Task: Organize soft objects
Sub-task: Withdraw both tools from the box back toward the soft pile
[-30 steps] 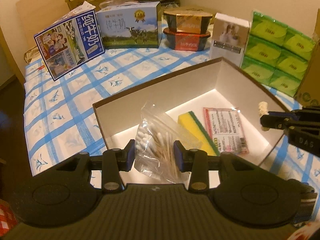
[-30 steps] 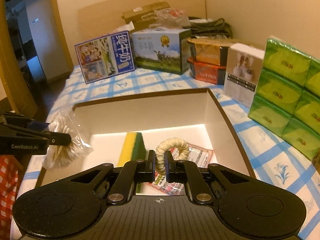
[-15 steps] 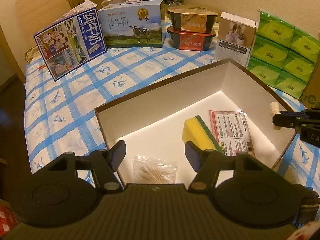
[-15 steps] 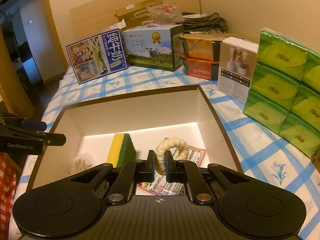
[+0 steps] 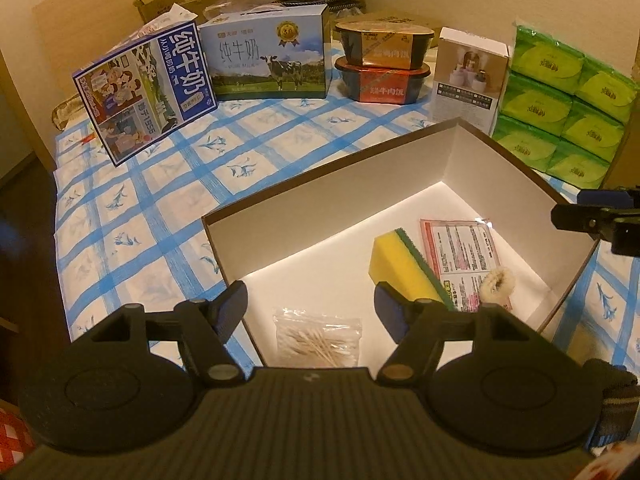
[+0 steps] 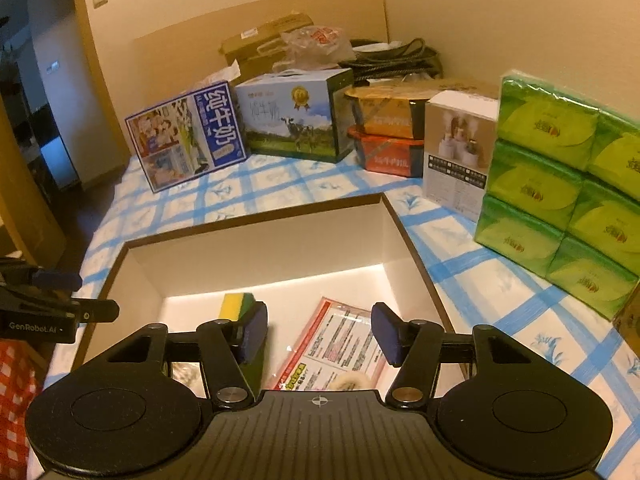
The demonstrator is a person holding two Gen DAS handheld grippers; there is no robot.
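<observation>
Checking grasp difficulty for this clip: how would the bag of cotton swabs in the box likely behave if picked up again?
The bag of cotton swabs lies flat in the box; its thin clear film would probably sag and crinkle. It is likely very light. The glossy plastic may slip between fingers.

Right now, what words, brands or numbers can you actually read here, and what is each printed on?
"纯牛奶": tilted blue milk carton box.
"纯牛奶" and "PURE MILK": blue cow-picture milk case.
"GenRobot.AI": side of the black left gripper.
Orange and red stacked meal tubs: large characters, too blurred to read.
Pink printed packet in the open cardboard box, white carton, green tissue packs: too small.
</observation>
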